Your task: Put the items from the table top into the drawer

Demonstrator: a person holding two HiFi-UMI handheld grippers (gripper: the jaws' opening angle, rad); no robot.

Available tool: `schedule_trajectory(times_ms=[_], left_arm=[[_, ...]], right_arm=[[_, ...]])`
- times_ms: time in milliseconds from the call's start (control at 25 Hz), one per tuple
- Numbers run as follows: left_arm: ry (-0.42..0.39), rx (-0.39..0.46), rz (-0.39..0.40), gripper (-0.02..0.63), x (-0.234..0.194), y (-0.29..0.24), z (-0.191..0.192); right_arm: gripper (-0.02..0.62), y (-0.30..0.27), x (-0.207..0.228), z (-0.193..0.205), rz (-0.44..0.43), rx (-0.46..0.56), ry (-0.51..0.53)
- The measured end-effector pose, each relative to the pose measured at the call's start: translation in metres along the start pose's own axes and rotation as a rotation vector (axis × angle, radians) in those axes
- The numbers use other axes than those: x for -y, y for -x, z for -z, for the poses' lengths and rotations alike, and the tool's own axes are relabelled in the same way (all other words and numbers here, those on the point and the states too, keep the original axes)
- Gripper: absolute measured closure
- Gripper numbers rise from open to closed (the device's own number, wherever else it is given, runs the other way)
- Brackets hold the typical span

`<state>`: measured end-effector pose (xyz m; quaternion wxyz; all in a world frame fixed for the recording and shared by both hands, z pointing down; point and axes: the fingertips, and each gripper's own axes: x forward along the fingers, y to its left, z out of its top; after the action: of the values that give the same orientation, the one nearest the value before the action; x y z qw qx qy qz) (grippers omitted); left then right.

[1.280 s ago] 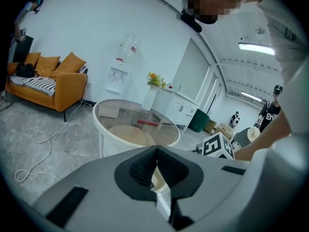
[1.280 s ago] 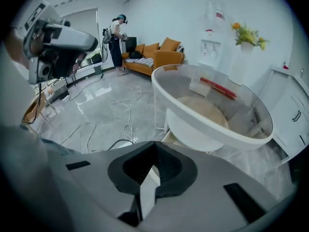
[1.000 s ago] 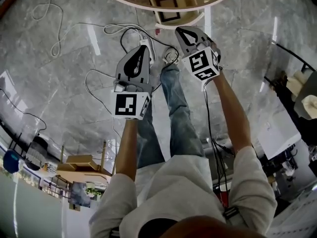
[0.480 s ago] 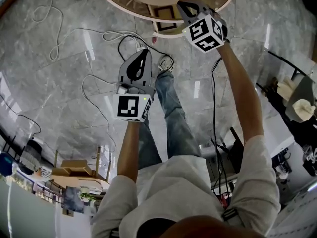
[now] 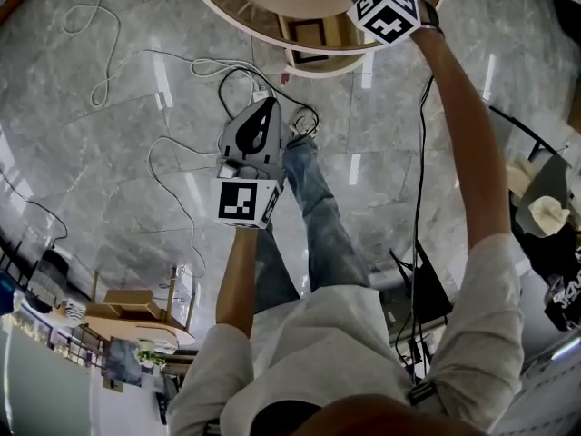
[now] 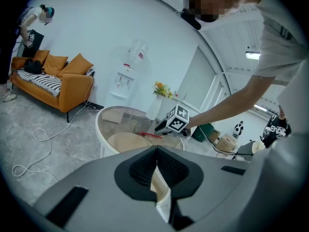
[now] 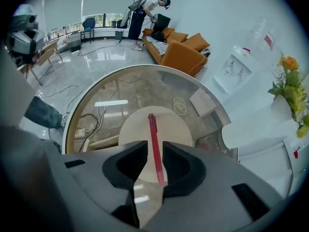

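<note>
Right tool (image 7: 154,151), jaws just opened, astride pen (image 7: 152,129)

1. Pen (image 7: 152,129): red, darker at its far end;
2. Tabletop (image 7: 120,88): clear glass inside a white rim; a pale beige round disc (image 7: 181,129) shows beneath it;
3. Floor (image 5: 109,153): glossy grey marble with pale veining;
4. Sofa (image 7: 181,54): orange with orange cushions; a black-and-white striped throw (image 6: 41,82) lies on the seat;
5. Jeans (image 5: 318,216): blue; shirt (image 5: 336,352): off-white;
6. Flowers (image 7: 288,63): orange-yellow, with green leaves.
</note>
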<state>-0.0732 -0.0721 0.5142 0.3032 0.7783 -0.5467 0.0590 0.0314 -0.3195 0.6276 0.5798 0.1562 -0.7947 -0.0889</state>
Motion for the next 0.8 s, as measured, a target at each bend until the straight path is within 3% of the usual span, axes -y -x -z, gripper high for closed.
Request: schedule_trajectory(times_ms=[200, 520, 640, 800], left_arm=[[0.009, 0.002, -0.004, 0.591, -0.002, -0.004, 0.002], [0.005, -0.022, 0.009, 0.591, 0.002, -0.012, 0.009], [-0.008, -0.025, 0.019, 0.591, 0.007, -0.015, 0.008], [-0.029, -0.04, 0.044, 0.591, 0.018, -0.017, 0.011]], right_arm=[[0.497, -0.02, 0.005, 0.018, -0.052, -0.075, -0.002], [0.526, -0.029, -0.002, 0.028, -0.093, -0.09, -0.018], [0.526, -0.025, -0.003, 0.033, -0.077, -0.075, -0.053], [0.526, -0.002, 0.001, 0.055, 0.01, -0.03, -0.13]])
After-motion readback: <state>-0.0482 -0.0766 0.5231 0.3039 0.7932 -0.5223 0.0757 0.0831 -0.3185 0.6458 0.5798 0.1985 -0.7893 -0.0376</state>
